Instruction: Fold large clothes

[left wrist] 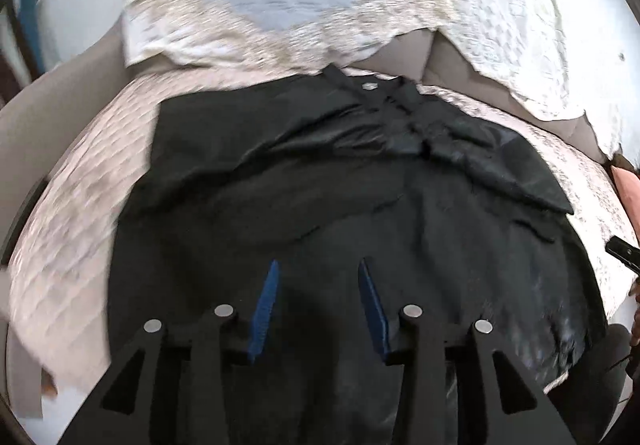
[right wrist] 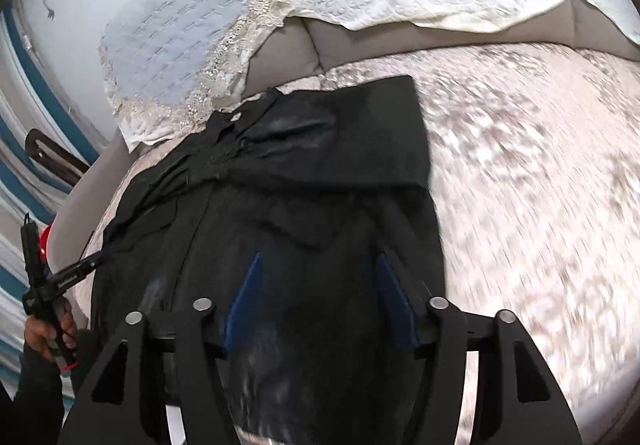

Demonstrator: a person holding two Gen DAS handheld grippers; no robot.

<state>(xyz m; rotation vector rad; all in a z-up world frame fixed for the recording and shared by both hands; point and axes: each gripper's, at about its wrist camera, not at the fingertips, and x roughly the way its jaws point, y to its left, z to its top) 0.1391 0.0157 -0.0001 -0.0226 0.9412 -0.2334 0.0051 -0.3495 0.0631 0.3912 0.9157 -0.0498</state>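
A large black garment [left wrist: 320,181] lies spread on a pale patterned sofa seat [left wrist: 80,229], its collar toward the backrest and one sleeve folded in over the body. It also shows in the right wrist view [right wrist: 328,173]. My left gripper [left wrist: 318,269] is open above the garment's lower part, blue fingers [left wrist: 266,305] apart, holding nothing. My right gripper [right wrist: 318,261] is open above the garment's near part, blue fingers [right wrist: 244,297] spread wide, empty. The left gripper with the hand on it also shows at the left edge of the right wrist view [right wrist: 52,285].
White lace-edged quilted covers [left wrist: 280,5] hang over the sofa backrest [right wrist: 352,45]. The pale seat cover [right wrist: 540,173] stretches to the right of the garment. A wall with blue trim [right wrist: 24,57] and a dark wooden armrest [right wrist: 52,157] are at the left.
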